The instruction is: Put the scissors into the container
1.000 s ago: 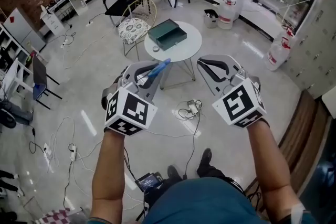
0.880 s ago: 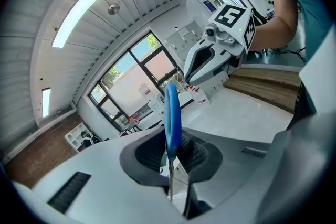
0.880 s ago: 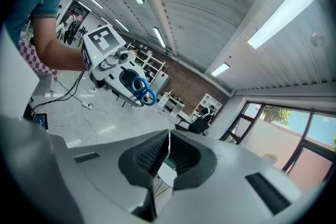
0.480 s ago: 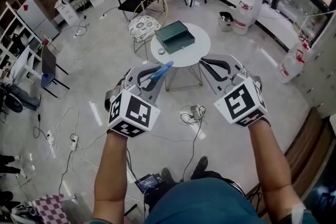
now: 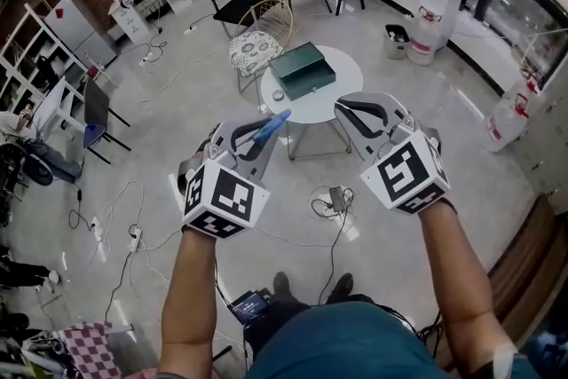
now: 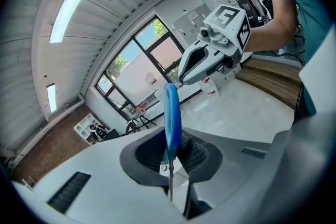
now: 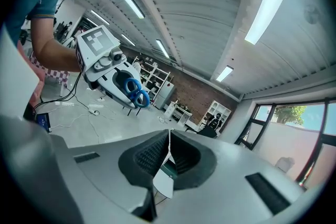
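Across the floor (image 5: pixel 160 93), the container (image 5: pixel 302 71) sat at one o'clock from the left gripper (image 5: pixel 253 138), which pinched the scissors (image 5: pixel 272 125) handles-forward; the right gripper (image 5: pixel 366 122) had its jaws pressed together, empty

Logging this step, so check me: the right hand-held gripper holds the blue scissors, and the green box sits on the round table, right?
No: the left hand-held gripper holds the blue scissors, as the left gripper view shows. The right hand-held gripper is shut, empty. The green box does sit on the round table.
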